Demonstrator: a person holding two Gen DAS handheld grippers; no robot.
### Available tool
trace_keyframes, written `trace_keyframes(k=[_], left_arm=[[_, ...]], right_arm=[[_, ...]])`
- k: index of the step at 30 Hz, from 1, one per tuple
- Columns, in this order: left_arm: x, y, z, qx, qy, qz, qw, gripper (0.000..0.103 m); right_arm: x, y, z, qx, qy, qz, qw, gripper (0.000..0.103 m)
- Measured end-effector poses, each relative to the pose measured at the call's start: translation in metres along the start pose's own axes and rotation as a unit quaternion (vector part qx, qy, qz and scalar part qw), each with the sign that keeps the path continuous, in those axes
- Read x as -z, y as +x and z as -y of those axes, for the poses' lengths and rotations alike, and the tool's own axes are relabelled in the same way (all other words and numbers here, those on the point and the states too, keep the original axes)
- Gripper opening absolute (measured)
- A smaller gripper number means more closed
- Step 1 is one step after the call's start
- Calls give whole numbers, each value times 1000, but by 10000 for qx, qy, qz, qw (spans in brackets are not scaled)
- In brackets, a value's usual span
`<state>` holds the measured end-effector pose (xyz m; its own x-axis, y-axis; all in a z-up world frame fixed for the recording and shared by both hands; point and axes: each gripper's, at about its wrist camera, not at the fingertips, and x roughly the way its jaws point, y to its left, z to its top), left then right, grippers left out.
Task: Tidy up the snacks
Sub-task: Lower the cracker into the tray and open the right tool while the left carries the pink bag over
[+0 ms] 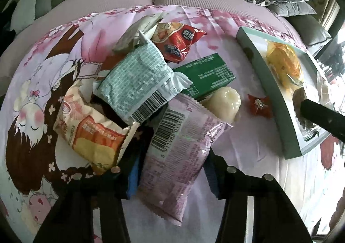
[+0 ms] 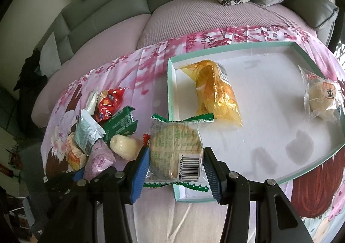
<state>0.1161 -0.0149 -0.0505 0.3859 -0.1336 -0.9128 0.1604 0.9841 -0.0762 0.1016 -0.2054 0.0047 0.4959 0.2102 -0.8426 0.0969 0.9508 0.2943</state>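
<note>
Left wrist: pink snack pack (image 1: 176,156) lengthwise btwn gripping left claw (image 1: 170,176), barcode end outward.

At the bottom of the right wrist view, the right gripper (image 2: 175,169) was a black, matte plastic frame of angular struts with triangular cut-outs. Round silver pins sat on top of its linkage arms. Its two fingers (image 2: 140,175) carried ribbed blue pads, the left one brighter, the right one darker navy. In the left wrist view, the left gripper (image 1: 172,178) filled the lower edge with the same black struts and silver pins; only slivers of its blue pads showed there.
</note>
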Motion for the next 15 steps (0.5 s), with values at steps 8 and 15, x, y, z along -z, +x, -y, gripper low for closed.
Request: trace_keyframes(k=[8,15], left_arm=[[2,-16,3,100,30,89,9999,47],[7,-35,8,135,118,235,9996,45]], right_arm=[[0,-1,0,-21,-2,17,10000,53],[-1,-4,1,-90,16,58,9999,53]])
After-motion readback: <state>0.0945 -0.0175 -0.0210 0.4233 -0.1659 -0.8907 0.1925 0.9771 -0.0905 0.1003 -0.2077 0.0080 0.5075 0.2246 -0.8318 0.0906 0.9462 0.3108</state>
